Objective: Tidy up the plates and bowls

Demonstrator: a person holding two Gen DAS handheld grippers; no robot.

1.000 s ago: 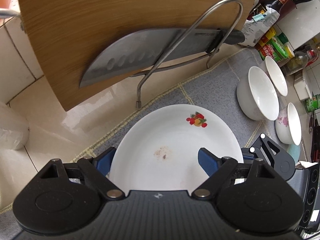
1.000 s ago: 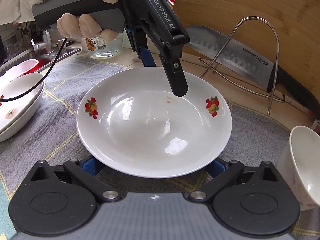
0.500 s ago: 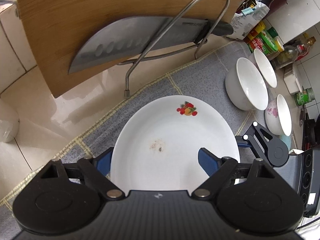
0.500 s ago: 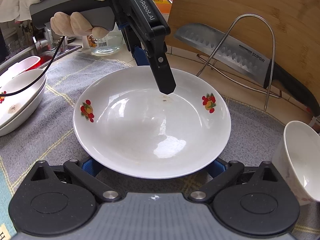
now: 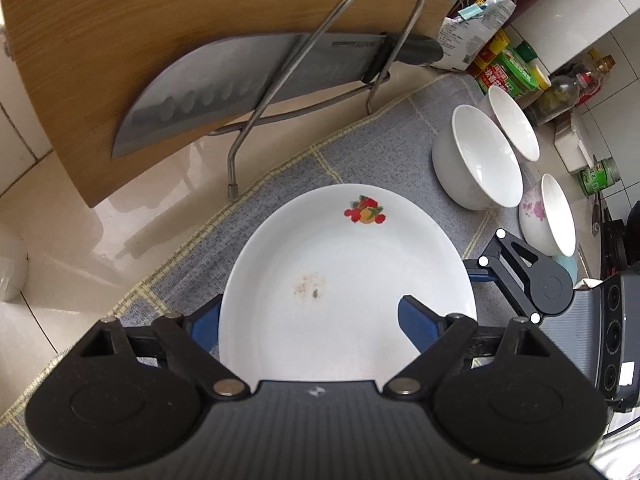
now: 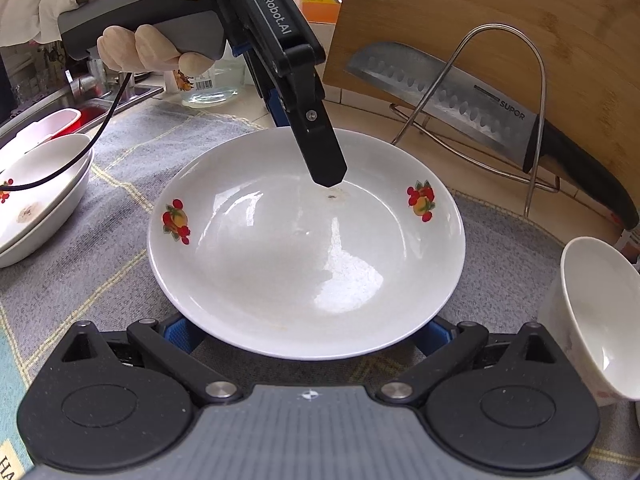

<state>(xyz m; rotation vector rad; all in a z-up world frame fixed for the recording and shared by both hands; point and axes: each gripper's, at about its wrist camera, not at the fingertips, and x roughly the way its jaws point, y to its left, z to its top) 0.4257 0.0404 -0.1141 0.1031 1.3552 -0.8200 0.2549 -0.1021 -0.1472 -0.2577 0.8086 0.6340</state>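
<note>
We count two stacked plates [image 6: 36,196] cut off at left, one plate [image 6: 304,240] on the mat [image 6: 120,248], three bowls [image 5: 480,160]. Our left gripper [image 5: 312,320] straddles its rim, opening; right gripper [image 6: 308,330] fingertips hide beneath the plate, grip unclear.

The left wrist camera looked steeply down from close above the white fruit-printed plate [image 5: 352,280], facing the leaning wooden cutting board [image 5: 180,40] at the frame's top. The right wrist camera looked at a shallower angle across the same plate [image 6: 304,248] from its opposite rim; both views shared the board [image 6: 460,8].
</note>
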